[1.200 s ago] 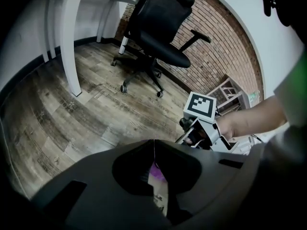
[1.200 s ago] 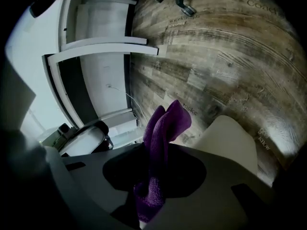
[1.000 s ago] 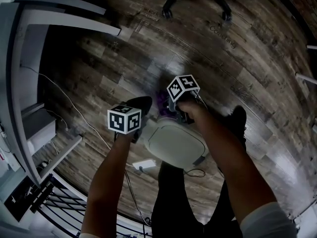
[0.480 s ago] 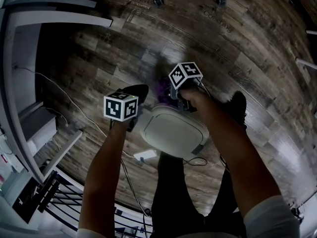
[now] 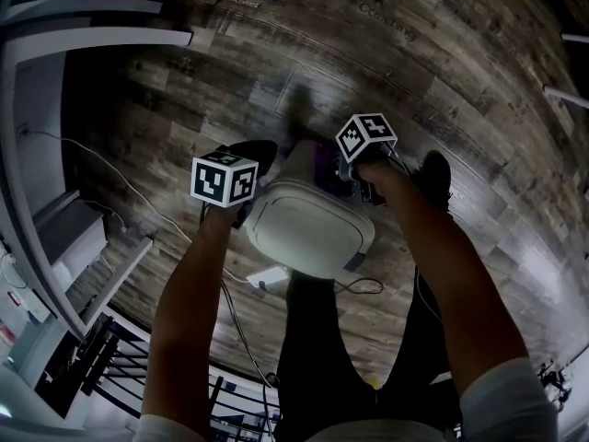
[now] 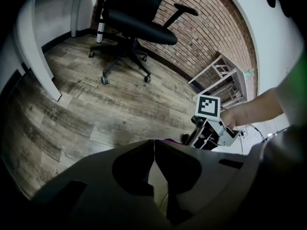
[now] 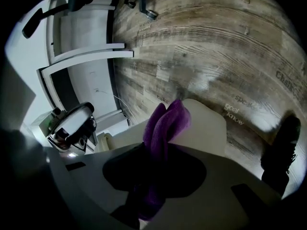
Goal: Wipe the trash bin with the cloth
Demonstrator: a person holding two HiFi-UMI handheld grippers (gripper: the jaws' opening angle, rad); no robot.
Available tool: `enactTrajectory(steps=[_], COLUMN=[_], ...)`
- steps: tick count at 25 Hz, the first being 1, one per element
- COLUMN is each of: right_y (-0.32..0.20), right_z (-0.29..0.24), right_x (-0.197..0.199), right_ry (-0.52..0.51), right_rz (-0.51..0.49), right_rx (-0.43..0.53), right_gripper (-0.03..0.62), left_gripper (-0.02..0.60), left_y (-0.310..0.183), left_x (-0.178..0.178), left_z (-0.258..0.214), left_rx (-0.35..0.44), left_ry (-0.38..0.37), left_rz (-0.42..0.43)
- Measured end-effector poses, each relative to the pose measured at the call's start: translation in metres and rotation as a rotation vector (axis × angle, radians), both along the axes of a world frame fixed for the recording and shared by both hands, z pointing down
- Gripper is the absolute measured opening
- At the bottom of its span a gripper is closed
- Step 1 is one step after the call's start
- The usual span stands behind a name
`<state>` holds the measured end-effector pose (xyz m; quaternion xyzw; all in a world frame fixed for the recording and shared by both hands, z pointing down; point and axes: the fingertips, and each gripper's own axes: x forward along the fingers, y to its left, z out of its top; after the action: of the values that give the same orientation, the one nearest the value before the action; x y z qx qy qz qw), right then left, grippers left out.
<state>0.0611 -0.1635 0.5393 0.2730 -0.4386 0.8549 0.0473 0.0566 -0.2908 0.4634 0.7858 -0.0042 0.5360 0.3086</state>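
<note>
While a second ago the right gripper (image 5: 361, 168) sat over the middle of the far edge of the trash bin (image 5: 308, 233), it now stands further right along that edge, and the cloth (image 5: 322, 162) has travelled with it from the bin's far left shoulder to the far middle. The left gripper (image 5: 236, 206) has kept its place at the bin's left side. The whole scene sits higher in the head view than before. In the right gripper view, the right gripper (image 7: 159, 147) has its jaws pinched on the cloth (image 7: 165, 123), a purple, fleecy fold that stands up out of the jaws and presses against the top of the trash bin (image 7: 206, 128). In the left gripper view, the left gripper (image 6: 153, 145) has its jaws pressed together so that the tips meet in a thin line with nothing between them; pale bin surface shows through the gap below the tips. The bin is off-white with a smooth, rounded-square lid, and it stands on the dark wood-plank floor (image 5: 442, 72) directly in front of the person, between two black shoes (image 5: 253, 155). Beyond it, the left gripper view shows a black office chair (image 6: 134, 18) before a brick wall (image 6: 211, 32).
</note>
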Motion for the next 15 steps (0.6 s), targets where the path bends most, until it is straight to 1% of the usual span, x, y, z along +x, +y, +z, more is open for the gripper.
enactTrajectory(steps=[6, 15], right_y=[0.034, 0.066], right_z=[0.000, -0.001], right_x=[0.006, 0.015], right_ry=[-0.022, -0.011], right_rz=[0.082, 0.142], right_rx=[-0.033, -0.046], right_gripper=[0.109, 0.109], left_gripper=[0.005, 0.005], left_y=[0.020, 0.035], left_x=[0.023, 0.038], left_z=[-0.001, 0.001], left_rx=[-0.009, -0.010], left_ry=[0.004, 0.004], left_rz=[0.046, 0.085])
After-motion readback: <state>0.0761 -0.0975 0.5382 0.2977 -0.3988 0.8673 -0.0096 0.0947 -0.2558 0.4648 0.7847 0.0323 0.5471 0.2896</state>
